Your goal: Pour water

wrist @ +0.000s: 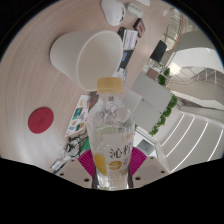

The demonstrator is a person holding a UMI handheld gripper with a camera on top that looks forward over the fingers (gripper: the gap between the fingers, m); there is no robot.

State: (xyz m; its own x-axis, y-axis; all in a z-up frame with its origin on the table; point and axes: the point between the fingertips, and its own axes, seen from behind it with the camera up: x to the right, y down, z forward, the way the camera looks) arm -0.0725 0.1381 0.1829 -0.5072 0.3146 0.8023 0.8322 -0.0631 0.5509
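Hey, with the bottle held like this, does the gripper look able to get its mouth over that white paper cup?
Probably yes. The gripper is shut on the bottle, and the white paper cup lies just beyond the bottle's top, its opening facing this way, with nothing visible between them.

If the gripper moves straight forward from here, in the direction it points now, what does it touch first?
The gripper already holds a clear bottle between its fingers, so the bottle leads. Straight ahead of the bottle's yellow cap lies the white paper cup, probably the first contact, though depth is unclear.
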